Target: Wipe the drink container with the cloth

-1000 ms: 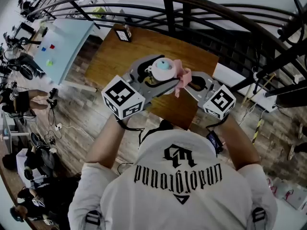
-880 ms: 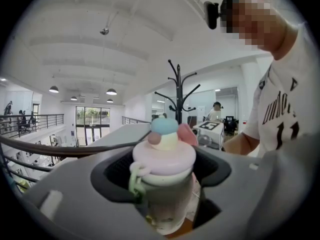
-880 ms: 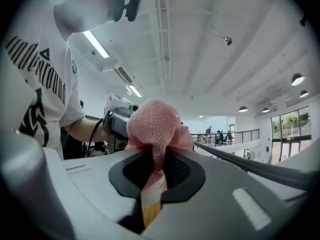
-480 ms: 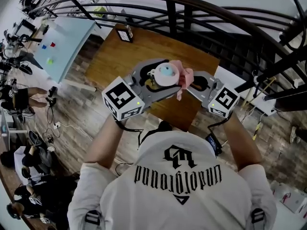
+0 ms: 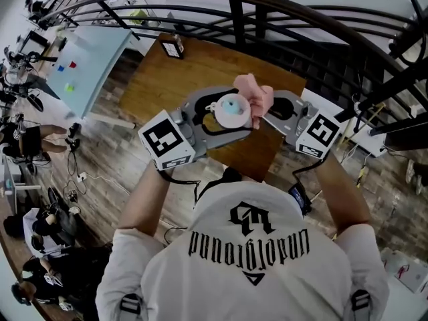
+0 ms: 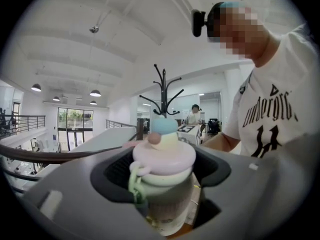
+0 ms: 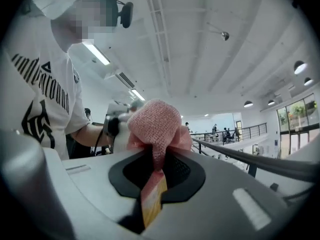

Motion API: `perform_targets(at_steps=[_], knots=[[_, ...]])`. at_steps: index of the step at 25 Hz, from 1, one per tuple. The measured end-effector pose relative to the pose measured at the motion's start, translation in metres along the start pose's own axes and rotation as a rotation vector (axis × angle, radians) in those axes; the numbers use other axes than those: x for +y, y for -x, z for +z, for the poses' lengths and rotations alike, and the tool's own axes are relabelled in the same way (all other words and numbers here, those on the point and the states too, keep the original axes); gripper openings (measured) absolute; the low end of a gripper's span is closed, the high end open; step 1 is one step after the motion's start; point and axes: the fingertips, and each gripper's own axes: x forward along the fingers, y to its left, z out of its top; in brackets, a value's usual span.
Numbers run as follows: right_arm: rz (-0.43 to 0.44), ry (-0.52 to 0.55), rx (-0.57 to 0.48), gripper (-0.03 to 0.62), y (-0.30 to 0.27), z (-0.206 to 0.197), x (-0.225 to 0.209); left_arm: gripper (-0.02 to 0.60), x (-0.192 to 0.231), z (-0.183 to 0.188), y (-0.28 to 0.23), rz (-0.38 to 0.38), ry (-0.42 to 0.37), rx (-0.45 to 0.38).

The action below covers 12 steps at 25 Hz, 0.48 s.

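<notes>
**Cloth meets lid, in mid-air over the table**

The drink container (image 6: 163,194) stands upright, with a clear body, a pale lilac lid (image 6: 164,155), a blue knob (image 6: 164,125) on top and a green carry loop (image 6: 134,183) hanging at its side. It is clamped between the curved jaws of the left gripper (image 5: 239,109), which are closed round the body just under the lid. From the head view the container (image 5: 232,110) is held up in the air, above the far part of a brown wooden table (image 5: 167,79).

In comes the cloth (image 5: 254,92), pink and knitted, bunched into a ball. It sits at the lid's far right edge and looks to be touching it. The right gripper (image 5: 265,110) has it pinched tight. In the right gripper view the jaws are closed on the cloth's (image 7: 152,124) neck, the ball bulges above them, and a yellow-orange strip (image 7: 151,204) trails down in the gap.

The two grippers meet nose to nose in front of the person's chest, with the marker cubes (image 5: 167,139) out to either side. The person wears a white T-shirt (image 5: 254,253) with black print. Beyond the table a dark curved railing (image 5: 267,9) sweeps across. A pale blue tabletop (image 5: 93,55) stands off to the left on the plank floor.
</notes>
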Motion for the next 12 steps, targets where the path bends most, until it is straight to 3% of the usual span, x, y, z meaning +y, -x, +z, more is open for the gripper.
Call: perform_targets(at_steps=[3, 5, 12], knots=[[0.049, 0.066, -0.017, 0.032, -0.006, 0.033, 0.003, 0.387, -0.009, 0.003, 0.000, -0.042, -0.017, -0.012], [0.067, 0.070, -0.007, 0.032, -0.008, 0.033, 0.003, 0.387, -0.013, 0.007, -0.001, -0.061, -0.023, -0.024], [0.086, -0.077, 0.096, 0.032, -0.011, -0.042, 0.002, 0.387, -0.019, 0.018, 0.003, -0.109, -0.039, -0.043]])
